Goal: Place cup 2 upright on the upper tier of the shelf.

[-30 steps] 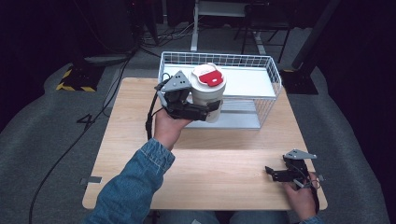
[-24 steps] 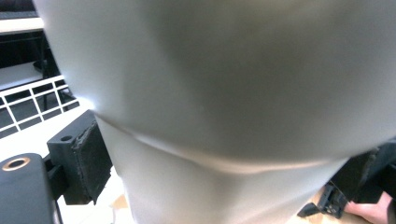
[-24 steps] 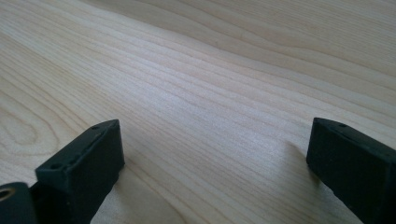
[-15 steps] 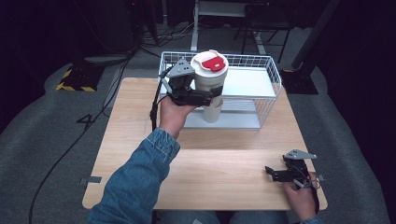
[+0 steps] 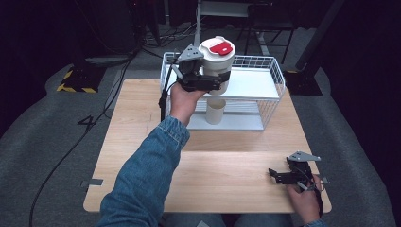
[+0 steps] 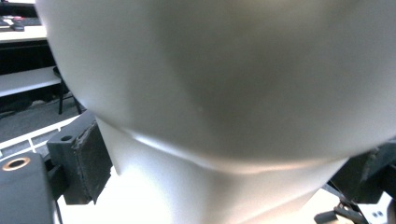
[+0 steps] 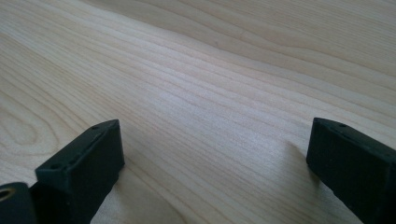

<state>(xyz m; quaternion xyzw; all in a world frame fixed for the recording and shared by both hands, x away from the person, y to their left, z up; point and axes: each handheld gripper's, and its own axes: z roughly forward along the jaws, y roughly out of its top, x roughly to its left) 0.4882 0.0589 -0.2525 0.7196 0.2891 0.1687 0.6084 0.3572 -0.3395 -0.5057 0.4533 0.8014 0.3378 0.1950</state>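
Two jaws of left hand-held gripper [image 5: 213, 80] clamp white cup [image 5: 216, 59] above basket rim [image 5: 165, 71] — right hand-held gripper [image 5: 279, 176] open.

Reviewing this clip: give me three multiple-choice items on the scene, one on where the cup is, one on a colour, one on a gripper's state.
1. Where is the white cup?
A. Lying on the wooden table
B. Held up over the wire basket
C. On the floor

2. What colour is the tab on the cup's lid?
A. Red
B. Green
C. Blue

3. How do the jaws of the right gripper stand?
A. Shut on a cup
B. Shut on a cable
C. Open, nothing between them

Answers:
1. B: the high view shows the left gripper clamping the cup above the basket's near edge.
2. A: the tab is red on the white lid.
3. C: the right gripper view shows bare wooden table between the two spread jaws.
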